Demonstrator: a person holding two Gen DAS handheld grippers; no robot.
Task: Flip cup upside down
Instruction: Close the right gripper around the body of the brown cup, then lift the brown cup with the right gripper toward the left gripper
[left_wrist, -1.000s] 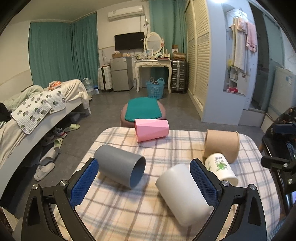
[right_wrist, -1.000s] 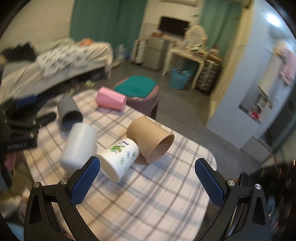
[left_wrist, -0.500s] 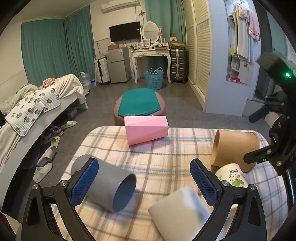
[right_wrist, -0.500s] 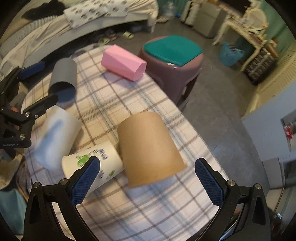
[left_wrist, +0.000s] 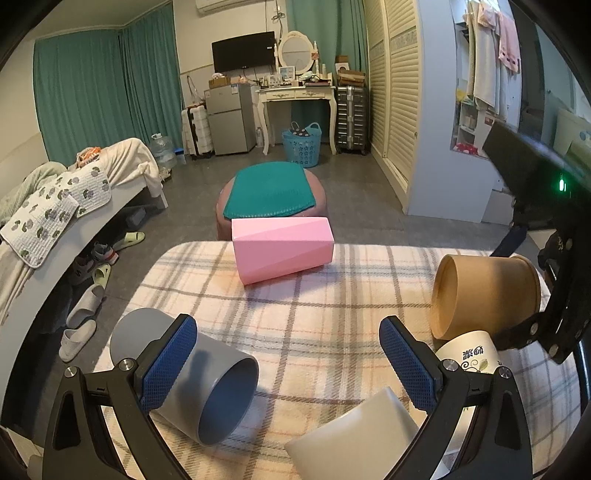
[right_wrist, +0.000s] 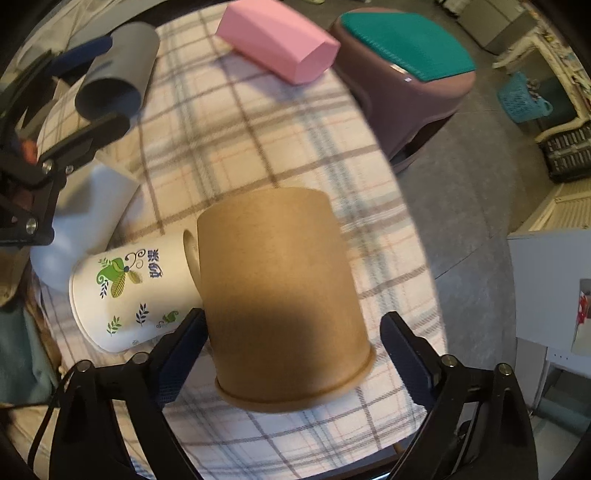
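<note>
Several cups lie on their sides on a plaid-covered table (left_wrist: 295, 314). A brown paper cup (right_wrist: 280, 295) lies with its rim toward me, between the open jaws of my right gripper (right_wrist: 295, 354); the fingers straddle its rim end without pressing it. It also shows in the left wrist view (left_wrist: 484, 295). A white printed cup (right_wrist: 133, 291) touches it. My left gripper (left_wrist: 288, 362) is open and empty, low over the table between a grey cup (left_wrist: 192, 387) and a plain white cup (left_wrist: 354, 439).
A pink faceted cup (left_wrist: 282, 247) lies at the table's far side. Beyond the table edge stands a purple stool with a green cushion (left_wrist: 271, 195). A bed (left_wrist: 66, 192) is on the left, wardrobes on the right.
My right gripper has moved in over the brown cup until its jaws straddle it. My left gripper has moved forward and lower between the grey and white cups.
</note>
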